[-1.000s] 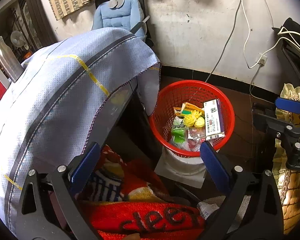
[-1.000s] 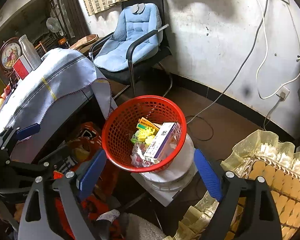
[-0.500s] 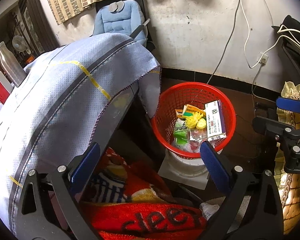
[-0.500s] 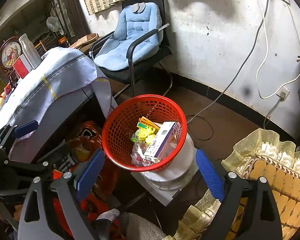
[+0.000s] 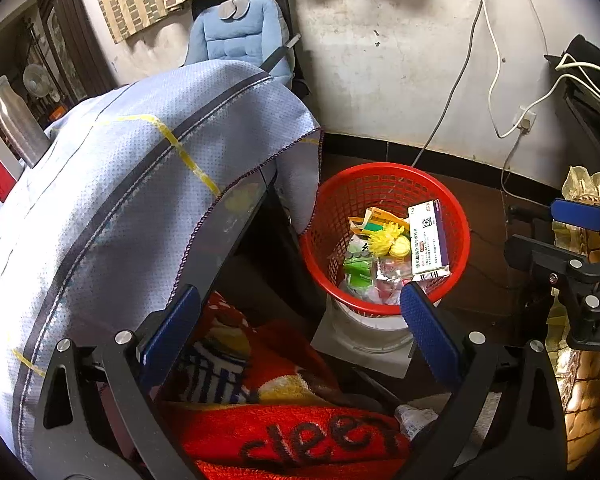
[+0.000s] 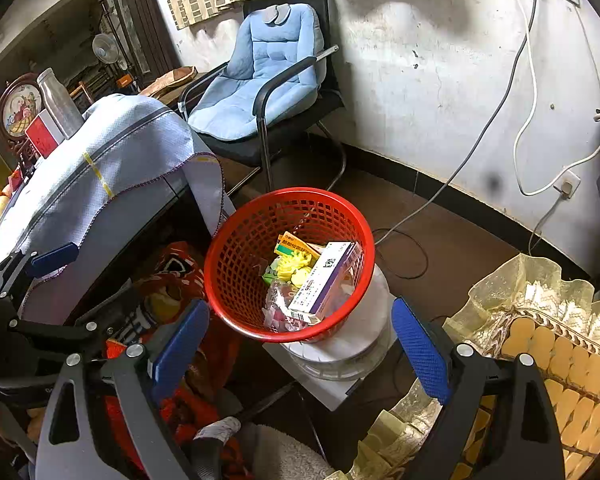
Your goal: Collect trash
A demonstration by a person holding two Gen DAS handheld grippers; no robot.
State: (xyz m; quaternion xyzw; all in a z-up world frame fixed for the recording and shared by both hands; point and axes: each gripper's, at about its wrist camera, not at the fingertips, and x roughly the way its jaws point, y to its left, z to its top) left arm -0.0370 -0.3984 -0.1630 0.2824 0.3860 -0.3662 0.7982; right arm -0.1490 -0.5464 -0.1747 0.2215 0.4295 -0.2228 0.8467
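**Both grippers empty, trash sits in red basket**

Landmark = red basket (image 6: 236, 280).

- Left gripper (image 5: 296, 320): jaws spread wide, nothing between the pads; near side of the basket, over a red towel (image 5: 284, 440) printed with dark letters.
- Right gripper (image 6: 300, 340): jaws also spread wide, holding nothing; basket framed between its fingers.
- Basket sits on a white round base (image 6: 348, 344), tilted.
- Trash is inside the basket: white-purple medicine box (image 6: 326, 280) on top, leaning on the right wall; yellow crumpled bits (image 6: 290, 266), an orange-green box (image 6: 294, 246), clear wrappers (image 6: 278, 304) beneath.
- Left of the basket: table under a pale blue cloth (image 6: 112, 172), corner hanging just beside the rim.
- Right of the basket: gold frilled cover (image 6: 540, 320).
- Behind the basket: blue padded chair (image 6: 260, 88), then the white wall with hanging cables (image 6: 528, 80).
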